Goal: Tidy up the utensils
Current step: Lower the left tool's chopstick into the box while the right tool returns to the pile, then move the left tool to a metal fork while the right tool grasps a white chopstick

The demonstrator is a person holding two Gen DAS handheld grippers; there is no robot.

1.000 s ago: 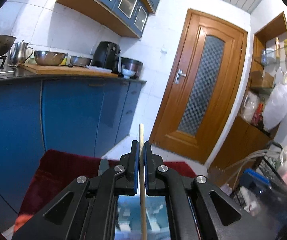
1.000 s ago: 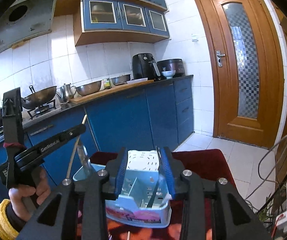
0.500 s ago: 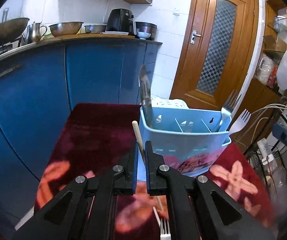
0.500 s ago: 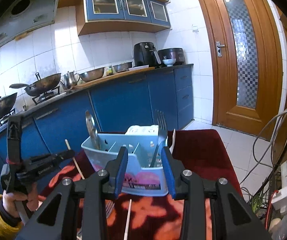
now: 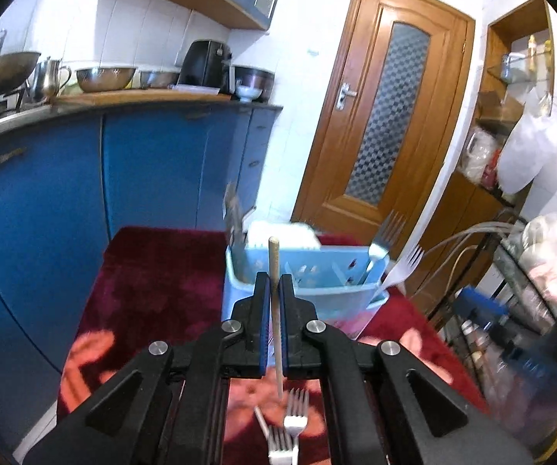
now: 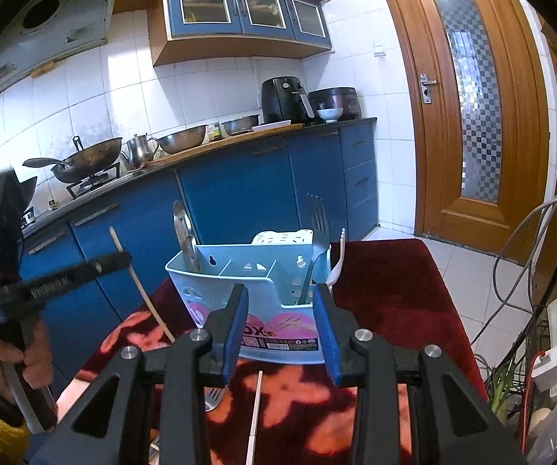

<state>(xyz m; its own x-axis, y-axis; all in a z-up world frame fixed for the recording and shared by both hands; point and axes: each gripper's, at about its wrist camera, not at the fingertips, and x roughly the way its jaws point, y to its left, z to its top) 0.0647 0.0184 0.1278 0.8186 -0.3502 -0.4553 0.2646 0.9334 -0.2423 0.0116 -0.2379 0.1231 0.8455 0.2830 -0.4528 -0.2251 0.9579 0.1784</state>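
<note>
My left gripper (image 5: pixel 273 283) is shut on a wooden chopstick (image 5: pixel 274 259) and holds it upright above the red cloth, just before the light blue utensil caddy (image 5: pixel 317 271). In the right wrist view the left gripper (image 6: pixel 119 259) holds the chopstick (image 6: pixel 142 286) left of the caddy (image 6: pixel 255 279). The caddy holds a knife (image 6: pixel 185 236), a steel fork (image 6: pixel 317 228) and a white plastic fork (image 6: pixel 338 259). My right gripper (image 6: pixel 282 310) is open and empty, close in front of the caddy.
The table carries a red flowered cloth (image 6: pixel 390 283). Two forks (image 5: pixel 290 426) lie on it below the left gripper. A white chopstick (image 6: pixel 255 414) lies under the right gripper. Blue kitchen cabinets (image 6: pixel 239 190) stand behind, a wooden door (image 6: pixel 468 108) at right, cables and a power strip (image 6: pixel 553 341) at far right.
My left gripper has tilted up and back with the chopstick; the caddy now looks farther from it. The right gripper has stayed open before the caddy.
</note>
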